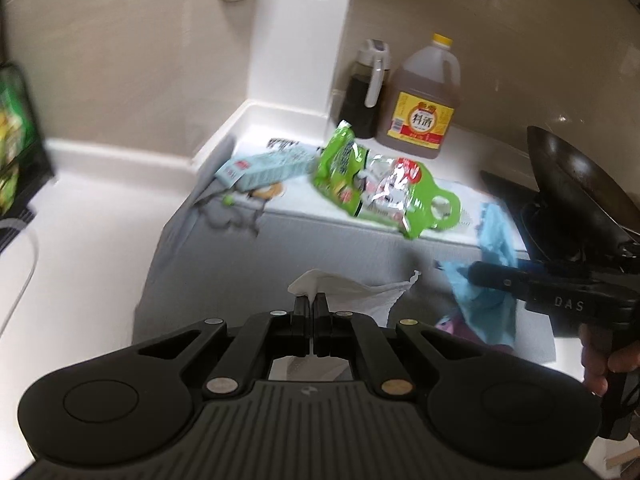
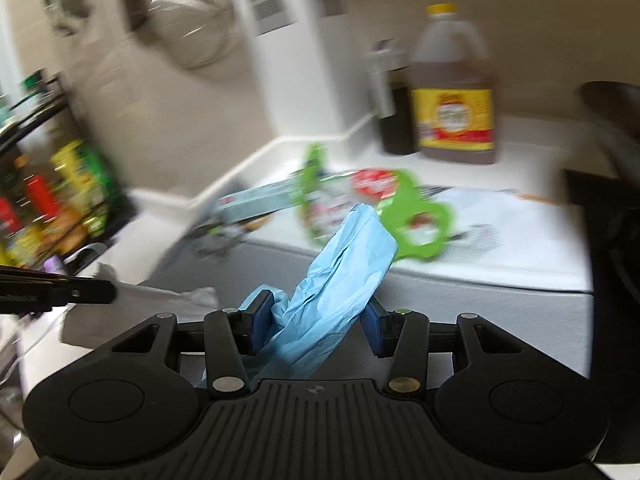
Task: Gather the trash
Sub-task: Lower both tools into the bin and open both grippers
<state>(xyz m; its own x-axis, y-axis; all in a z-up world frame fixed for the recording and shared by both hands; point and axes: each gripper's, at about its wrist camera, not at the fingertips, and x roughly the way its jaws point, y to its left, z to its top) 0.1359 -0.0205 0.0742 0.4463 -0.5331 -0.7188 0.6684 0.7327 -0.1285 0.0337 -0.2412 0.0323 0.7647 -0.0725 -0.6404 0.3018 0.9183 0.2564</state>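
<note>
Left gripper (image 1: 312, 308) has its jaws fully closed on a white paper tissue (image 1: 352, 294), pinched at one corner – the rest hangs loose in front. Right gripper (image 2: 316, 316) has jaws about half open with a crumpled blue glove (image 2: 340, 276) between them; the pads look to be touching its sides, but it is a loose hold, not a firm pinch.

Landmark: the cooking wine jug (image 1: 424, 104). Just in front of it on the white table (image 1: 100, 240) lie a green snack bag (image 1: 376, 184) and, to its left, a pale blue box (image 1: 264, 168) – more trash, not yet picked. Dark bottle (image 1: 364, 92) touches the jug's left side. Wok (image 1: 580, 188) sits to the jug's right, nearer the camera.

Both pieces seem lifted clear over the grey sheet (image 1: 280, 252). To do it well: tighten the right jaws before carrying, since the glove could slip; keep the tissue corner clamped and move smoothly so it doesn't tear; steer clear of the wok handle.
</note>
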